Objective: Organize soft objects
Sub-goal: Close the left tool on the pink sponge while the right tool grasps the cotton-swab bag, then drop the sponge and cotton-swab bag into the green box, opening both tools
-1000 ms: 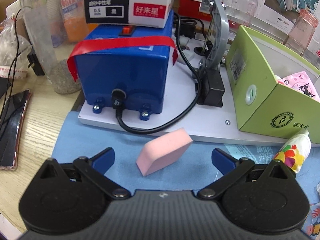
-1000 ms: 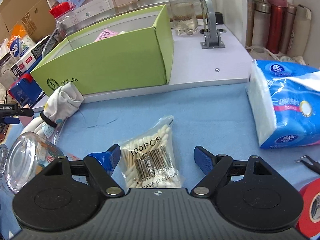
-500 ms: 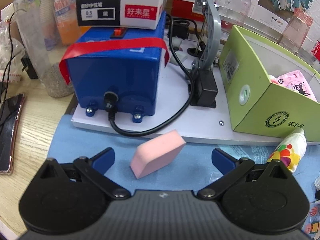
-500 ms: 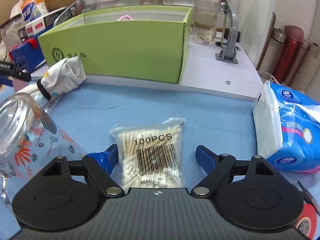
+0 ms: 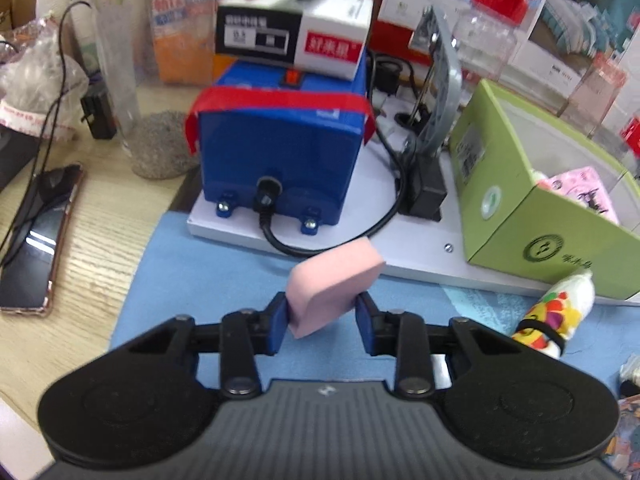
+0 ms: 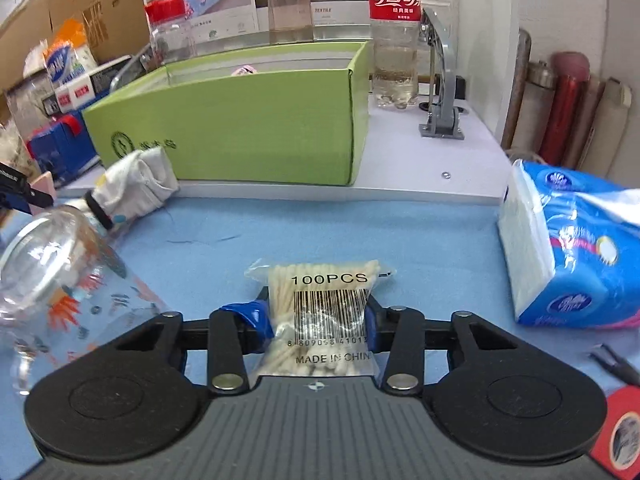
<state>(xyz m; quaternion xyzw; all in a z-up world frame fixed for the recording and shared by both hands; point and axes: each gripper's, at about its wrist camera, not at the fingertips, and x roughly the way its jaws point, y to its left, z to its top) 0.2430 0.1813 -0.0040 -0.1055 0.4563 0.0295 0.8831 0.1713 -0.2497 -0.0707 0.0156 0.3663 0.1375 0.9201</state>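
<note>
Two grips closing — left gripper (image 5: 322,322) on sponge (image 5: 334,286), edges blurred

Blue machine (image 5: 280,168), phone (image 5: 36,240), cola bottle (image 6: 394,40); perhaps tweezers (image 6: 616,364)

Ahead of your grippers, a blue cloth mat (image 6: 420,240) covers the wooden table (image 5: 100,216); a white board (image 6: 460,152) lies behind.

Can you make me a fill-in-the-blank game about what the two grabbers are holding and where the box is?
1. The left gripper jaws are closing on a ____ sponge.
2. The right gripper jaws are closing on a bag of cotton ____.
3. The open box behind the bag is ____.

Missing words: pink; swabs; green
</note>
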